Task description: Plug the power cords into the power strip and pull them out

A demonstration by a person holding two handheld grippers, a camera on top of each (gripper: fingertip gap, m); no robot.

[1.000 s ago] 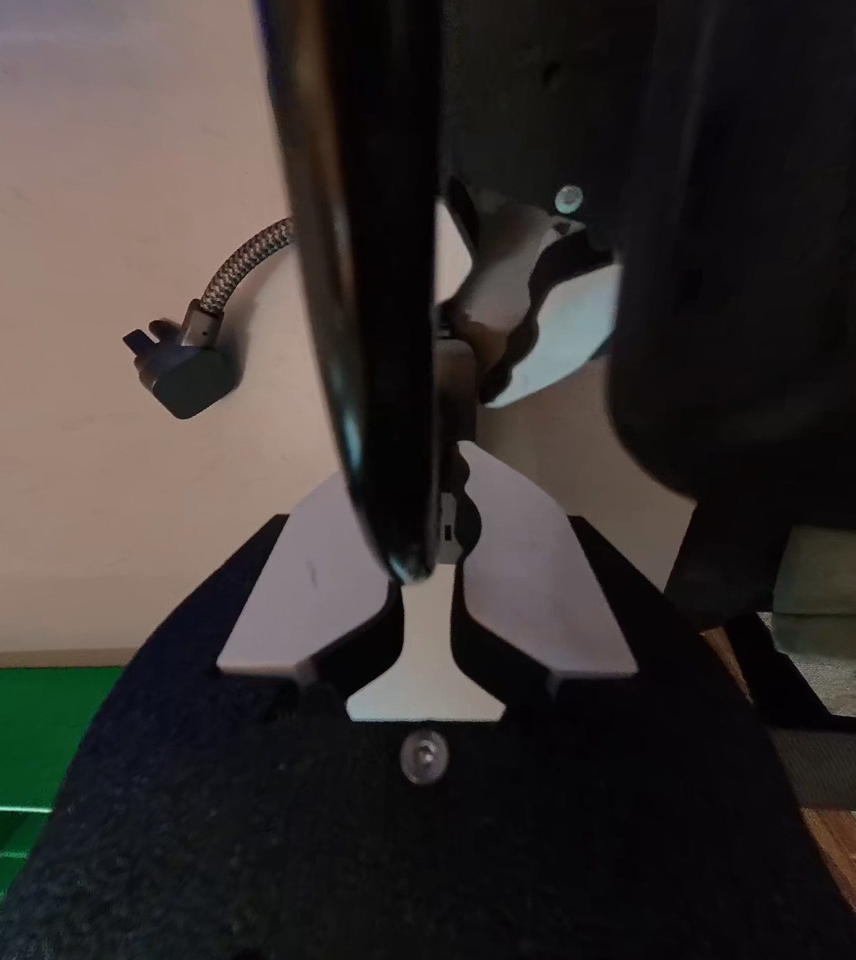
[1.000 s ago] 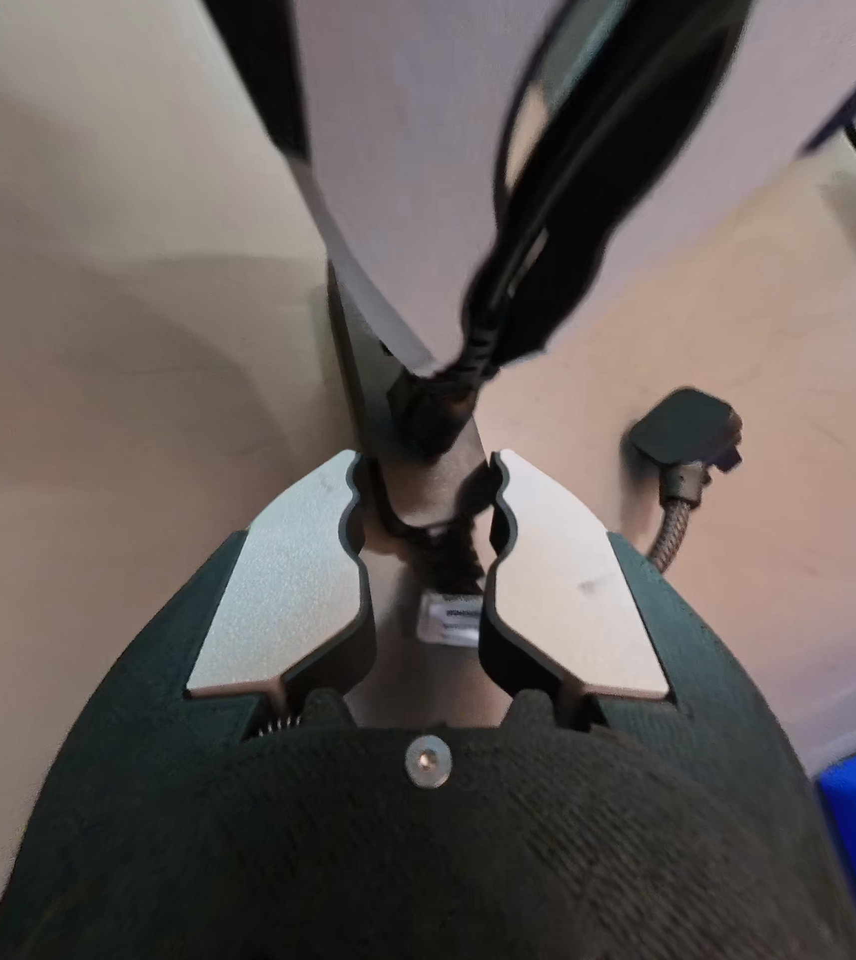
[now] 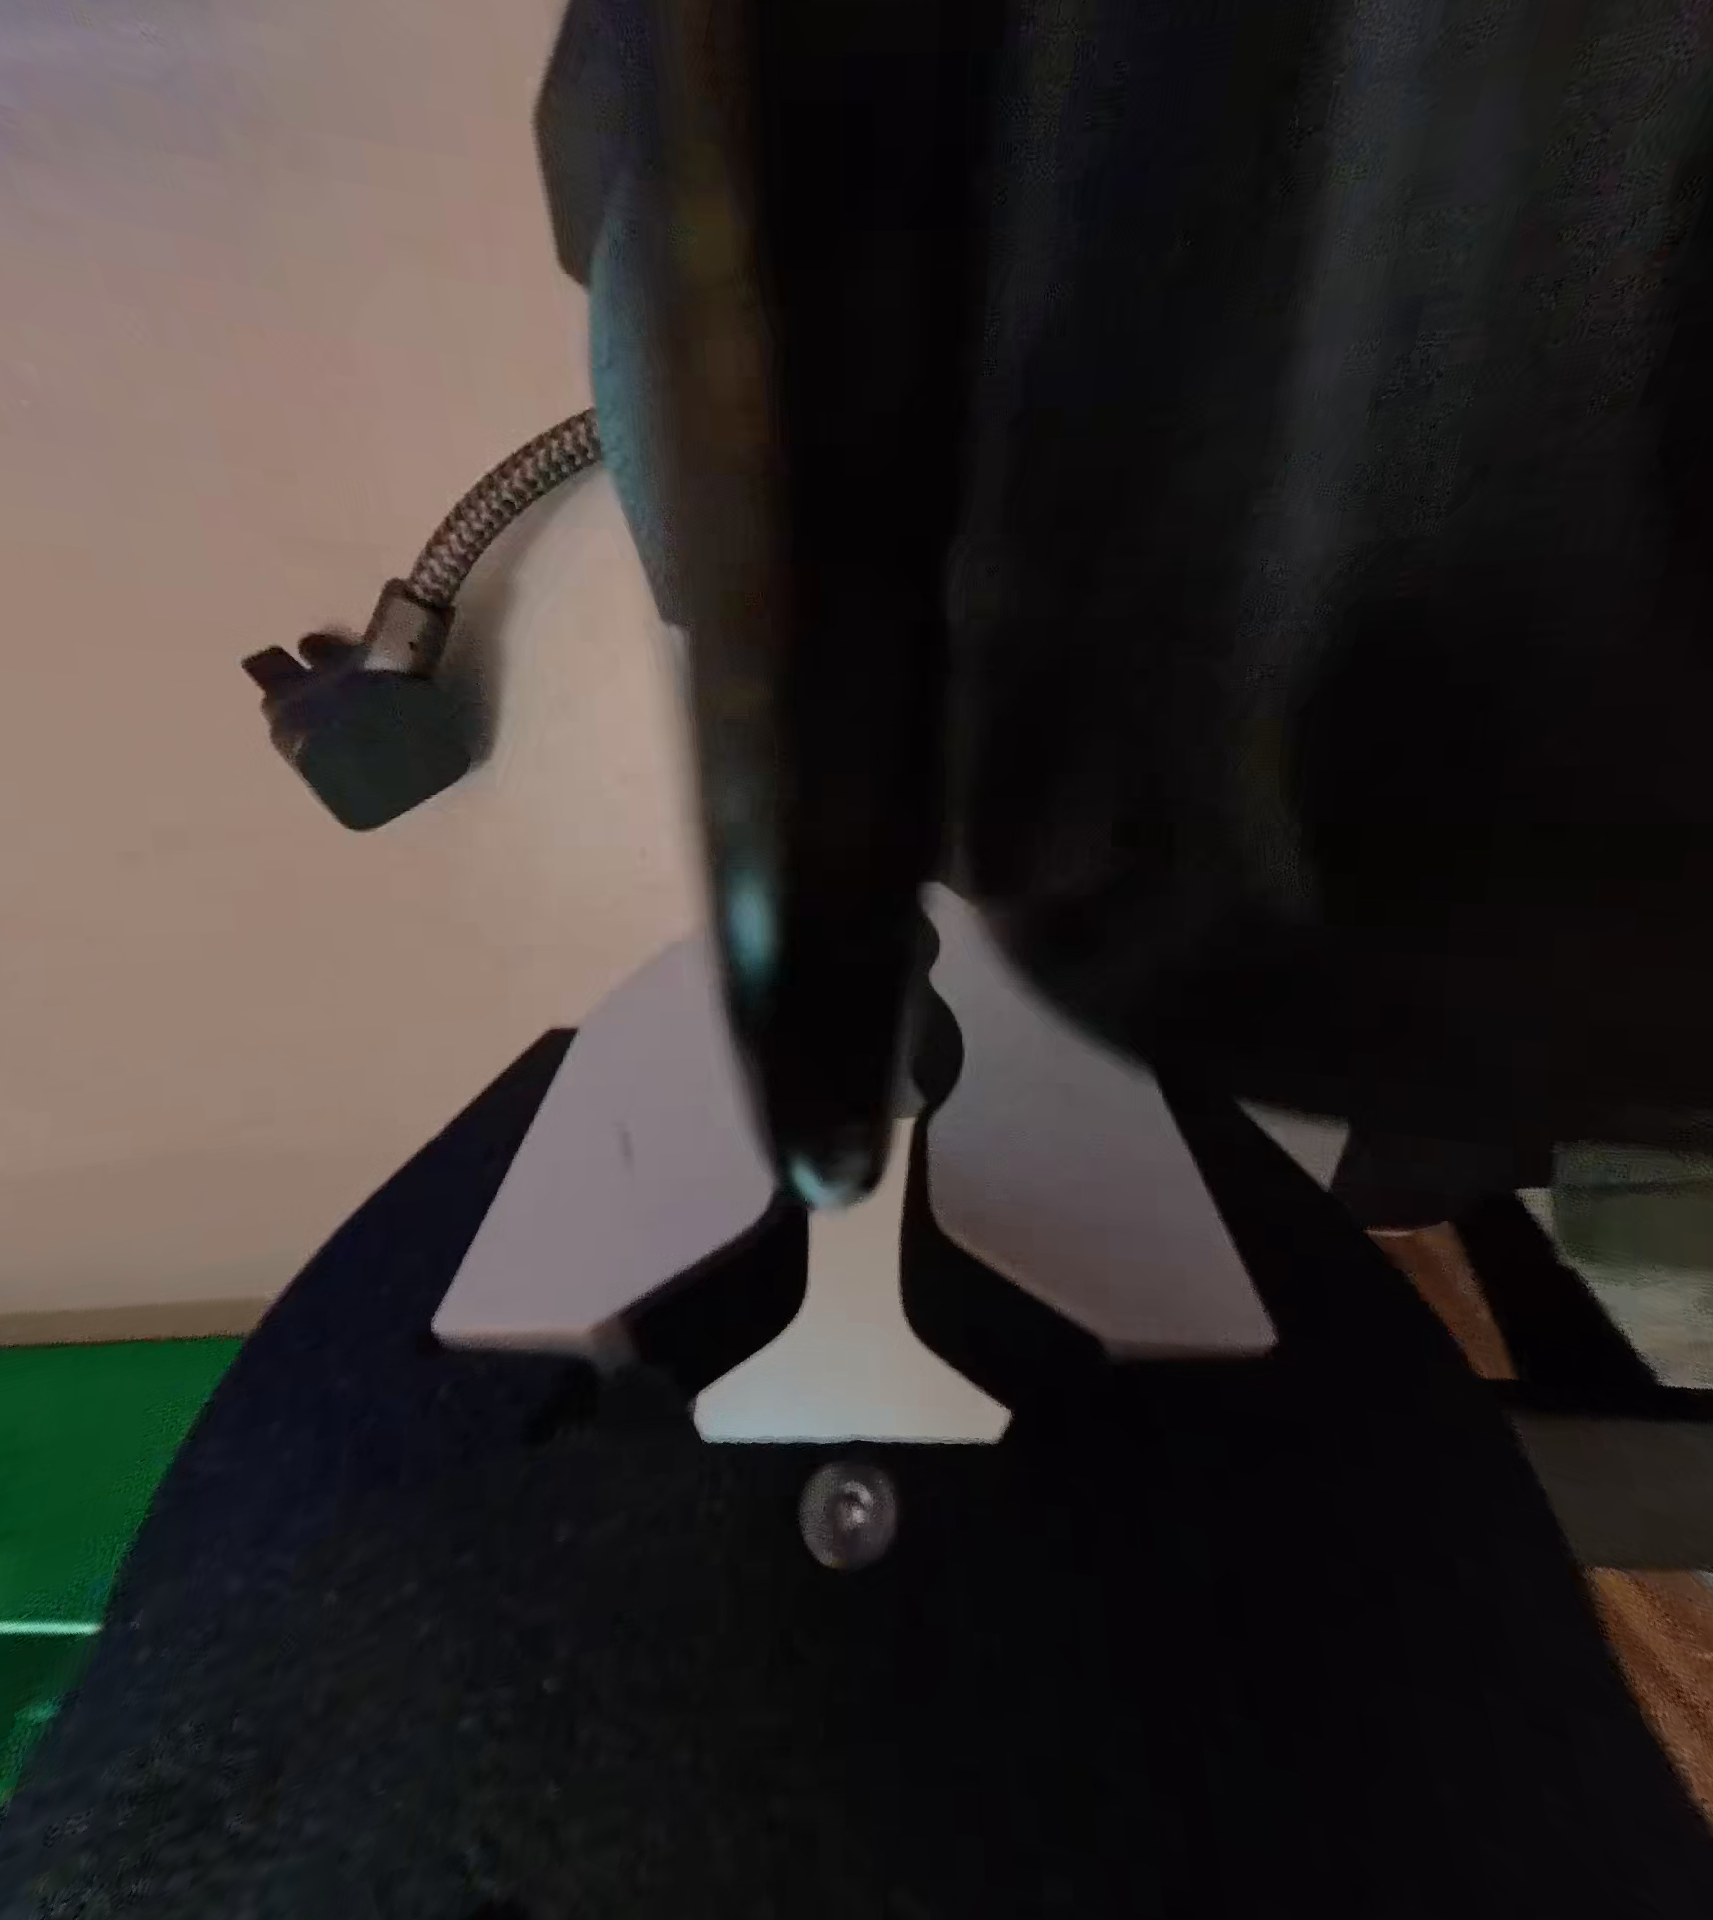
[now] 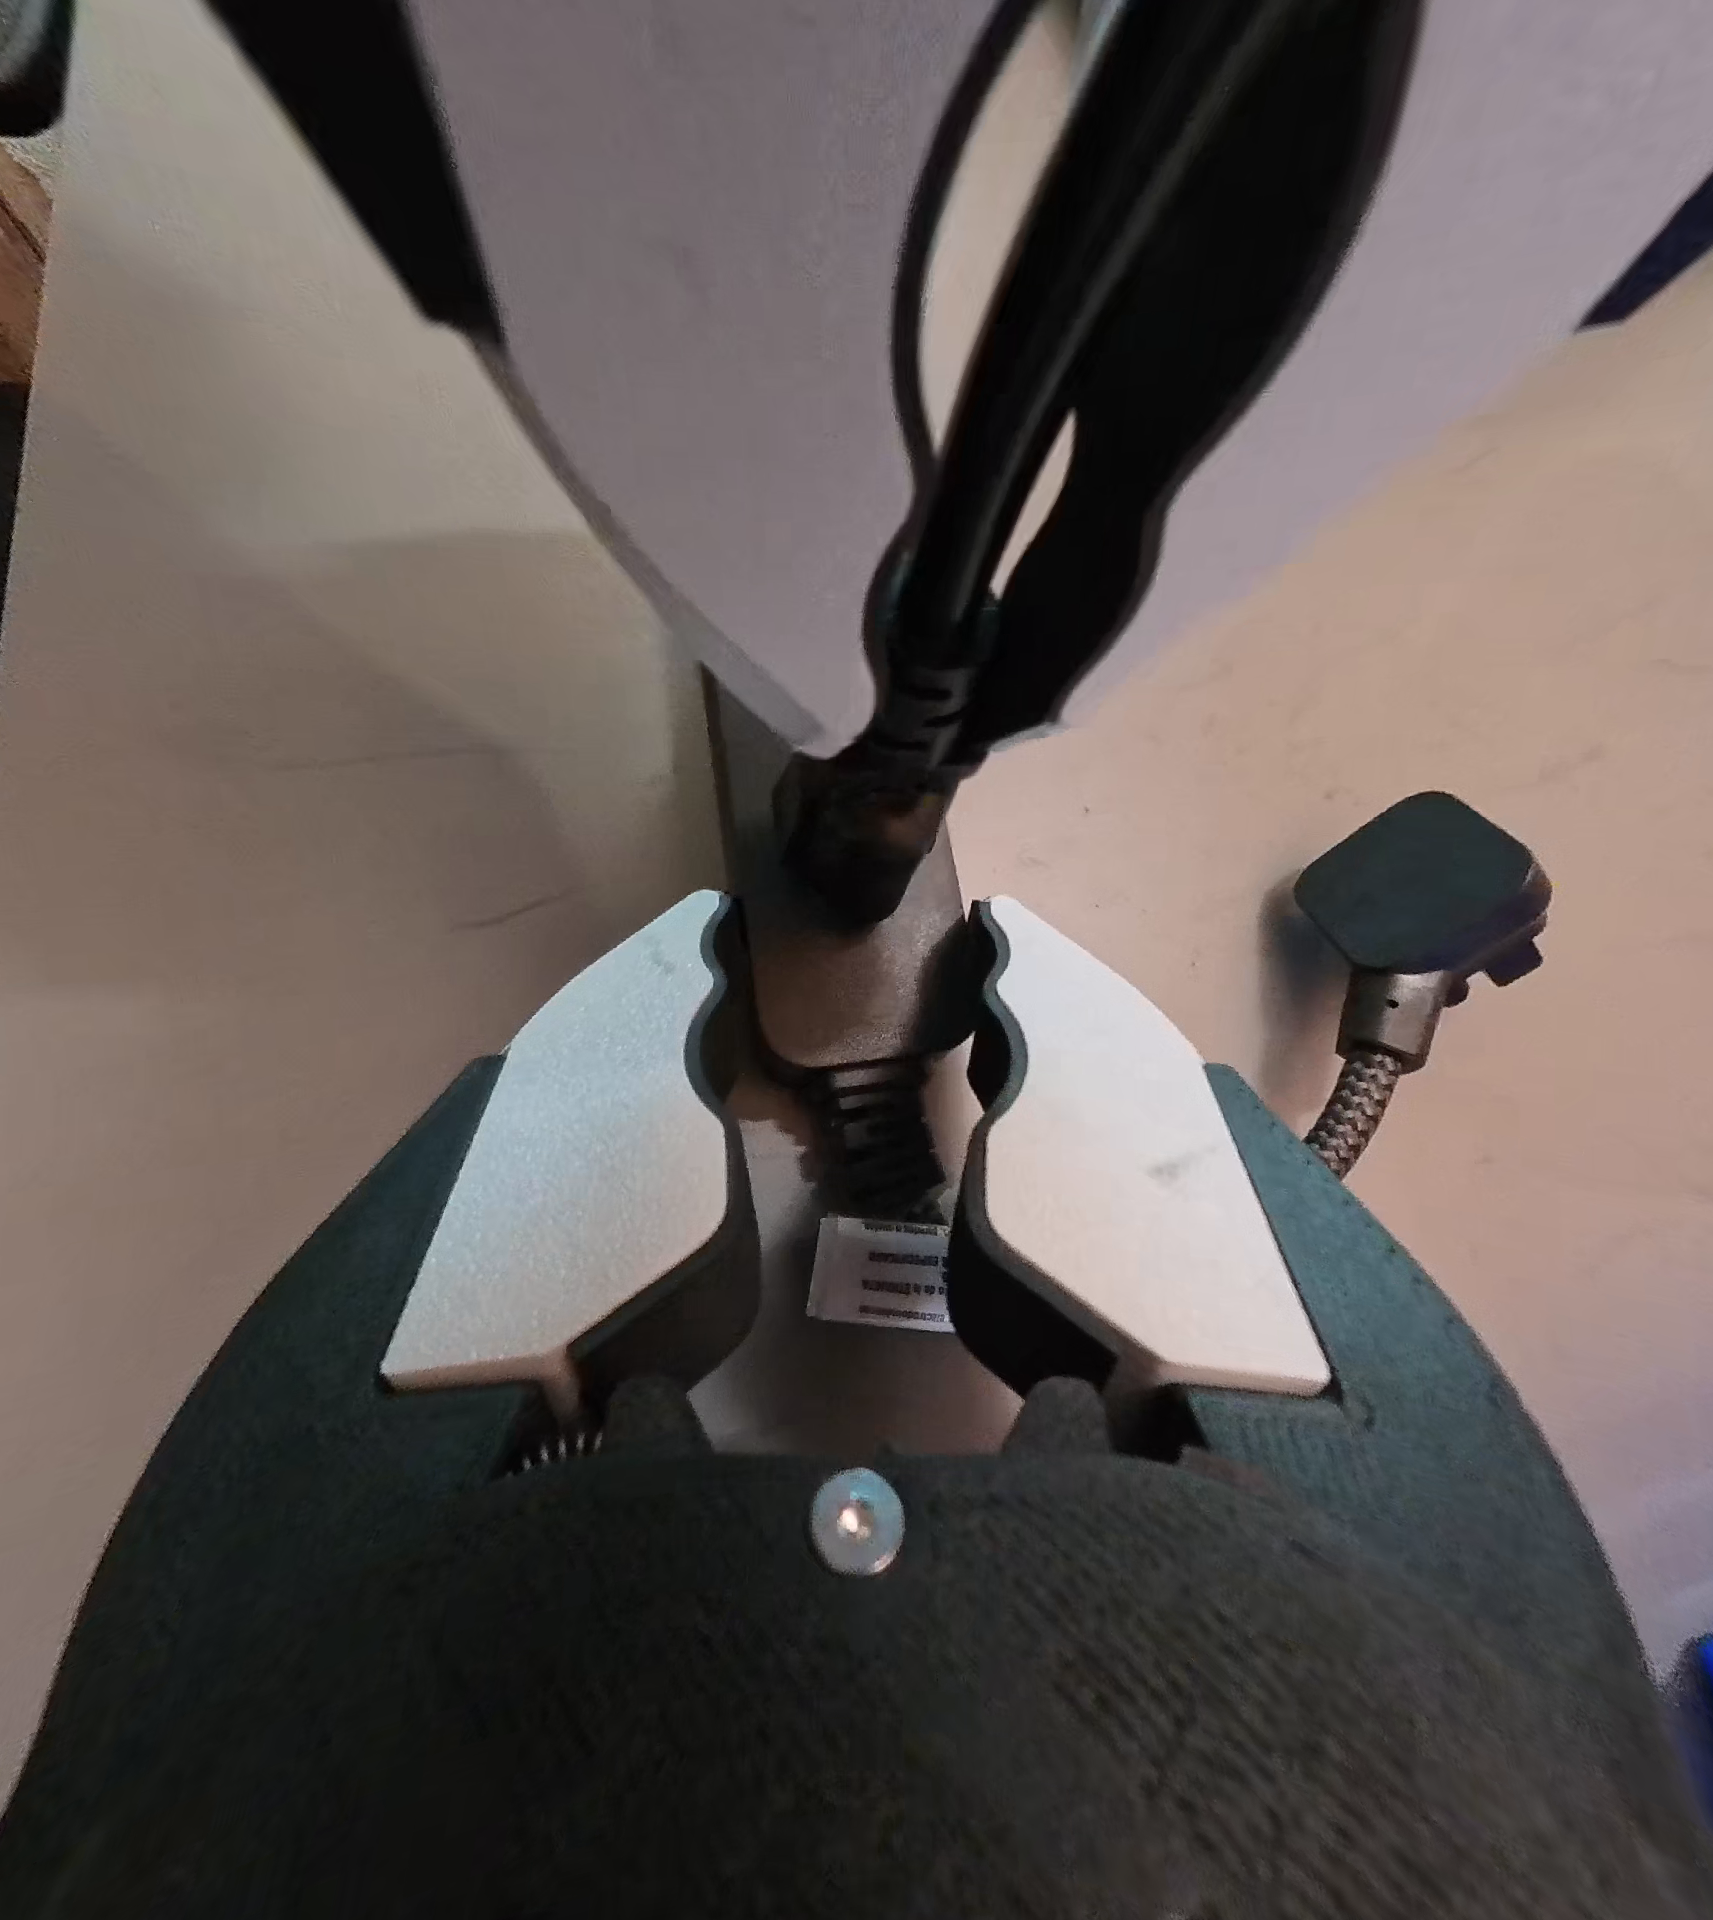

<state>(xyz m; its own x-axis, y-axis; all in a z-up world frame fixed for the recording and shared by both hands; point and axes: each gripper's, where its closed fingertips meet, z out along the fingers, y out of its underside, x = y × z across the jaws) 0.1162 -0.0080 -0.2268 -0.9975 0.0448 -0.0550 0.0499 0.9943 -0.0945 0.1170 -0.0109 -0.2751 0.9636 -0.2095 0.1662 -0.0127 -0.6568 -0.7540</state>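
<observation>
Right tongs (image 4: pixel 854 997): clamped on grey power strip (image 4: pixel 847 966) end, black cord (image 4: pixel 867 821) plugged just ahead. Unchanged.

Left tongs (image 3: pixel 857 1049): pinching dark cord loop (image 3: pixel 810 831); dark bulk has swung closer. Judgement: pull-out starting.

Braided plug (image 4: pixel 1418 883) loose, farther right.

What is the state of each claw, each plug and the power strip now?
Left claw: shut on the power strip.
Right claw: shut on the power strip's cord end.
Black plug: inserted in the power strip.
Braided-cord plug: unplugged, lying on the table.
</observation>
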